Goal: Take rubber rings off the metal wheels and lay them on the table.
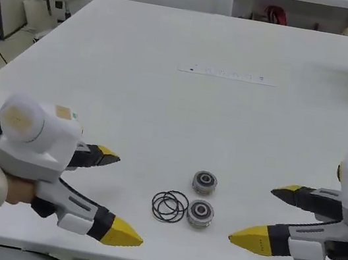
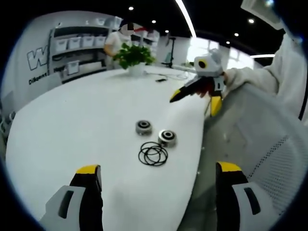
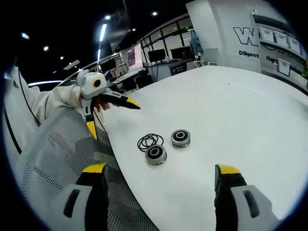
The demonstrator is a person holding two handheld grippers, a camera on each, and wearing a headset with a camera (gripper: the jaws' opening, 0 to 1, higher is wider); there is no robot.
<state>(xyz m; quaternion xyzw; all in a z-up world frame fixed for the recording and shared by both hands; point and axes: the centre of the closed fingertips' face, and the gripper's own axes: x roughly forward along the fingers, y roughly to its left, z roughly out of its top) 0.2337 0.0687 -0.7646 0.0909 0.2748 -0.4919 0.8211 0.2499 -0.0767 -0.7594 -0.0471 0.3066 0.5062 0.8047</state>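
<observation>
Two grippers, both wide open and empty, with the work between them.
Left gripper (image 1: 119, 196) and right gripper (image 1: 259, 214) face each other low over the white table (image 1: 165, 102), jaws fully spread, nothing held. The loose pile of black rubber rings (image 1: 169, 206) lies between the tips, nearer the left gripper. The near metal wheel (image 1: 200, 212) sits just beside the pile on the right gripper's side, with the far metal wheel (image 1: 205, 182) close behind it. Can't tell whether the wheels carry rings.
</observation>
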